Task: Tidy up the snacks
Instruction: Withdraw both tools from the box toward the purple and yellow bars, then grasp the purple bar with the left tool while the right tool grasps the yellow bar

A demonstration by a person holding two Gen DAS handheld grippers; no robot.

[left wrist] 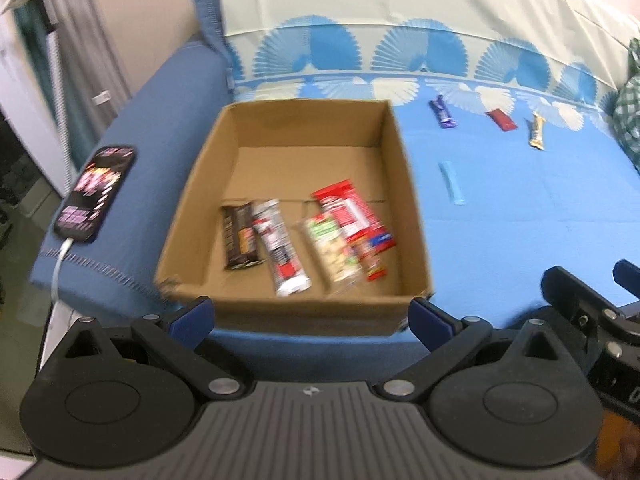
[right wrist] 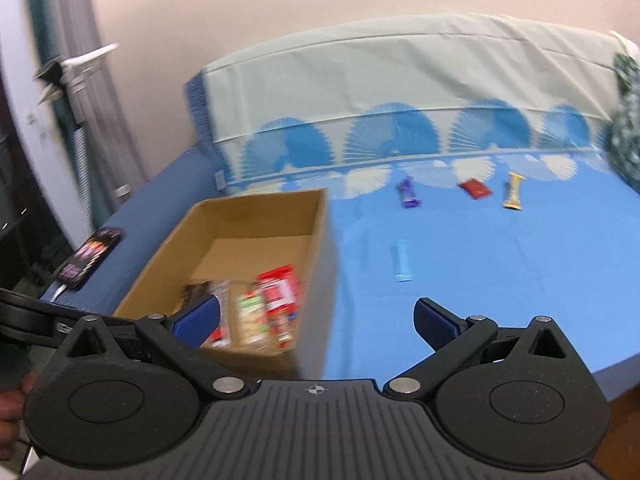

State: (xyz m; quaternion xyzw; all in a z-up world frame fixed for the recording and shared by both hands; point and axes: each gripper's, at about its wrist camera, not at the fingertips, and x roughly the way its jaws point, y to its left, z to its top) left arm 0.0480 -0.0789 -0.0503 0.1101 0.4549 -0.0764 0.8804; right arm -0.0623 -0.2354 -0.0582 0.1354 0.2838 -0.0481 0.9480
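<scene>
An open cardboard box [left wrist: 280, 128] [right wrist: 248, 208] sits on the blue bed and holds several snack packs, among them a dark bar [left wrist: 239, 236], a silver bar [left wrist: 278, 248], a nut bar [left wrist: 332, 248] and a red pack [left wrist: 352, 216] [right wrist: 280, 288]. On the sheet to its right lie a purple bar [left wrist: 443, 112] [right wrist: 408, 193], a red bar [left wrist: 500, 119] [right wrist: 474, 189], a gold bar [left wrist: 536, 132] [right wrist: 513, 192] and a light blue stick [left wrist: 452, 183] [right wrist: 401, 261]. My left gripper [left wrist: 310, 316] is open and empty at the box's near wall. My right gripper [right wrist: 316, 320] is open and empty, beside the box.
A phone [left wrist: 96, 192] [right wrist: 90, 258] on a charging cable lies on the bed's left edge. A patterned pillow or cover [left wrist: 400, 12] runs along the back. Green checked fabric [left wrist: 630, 112] lies at the far right. A wall and white furniture stand left of the bed.
</scene>
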